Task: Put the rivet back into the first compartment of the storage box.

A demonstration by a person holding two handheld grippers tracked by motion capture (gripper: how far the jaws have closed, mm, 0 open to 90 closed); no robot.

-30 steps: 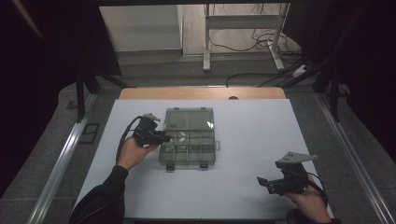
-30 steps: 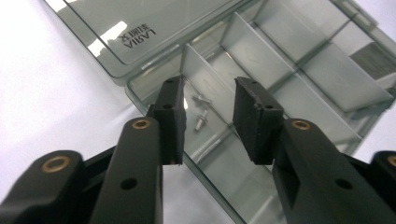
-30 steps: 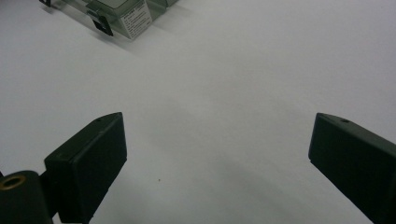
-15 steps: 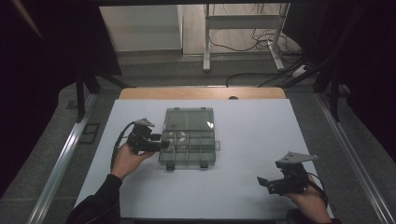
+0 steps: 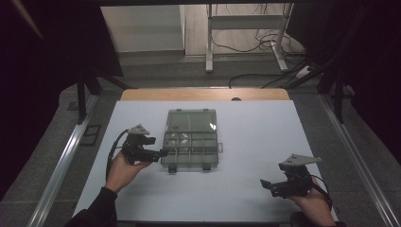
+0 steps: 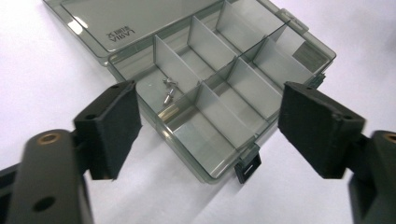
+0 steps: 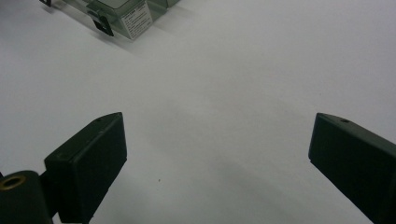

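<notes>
Sitting open mid-table, the organiser box (image 6: 219, 88) holds small screws (image 6: 169, 91) in one compartment; left gripper (image 5: 163, 152) just beside its edge, jaws just opening, empty; right gripper (image 5: 265, 183) well apart, spread – a careless nudge could scatter screws

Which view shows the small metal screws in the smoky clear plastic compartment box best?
Left gripper view: the small metal screws lie plain in one compartment of the smoky clear plastic compartment box. In the high view the box is too small to make them out. The right gripper view catches just a box corner.
</notes>
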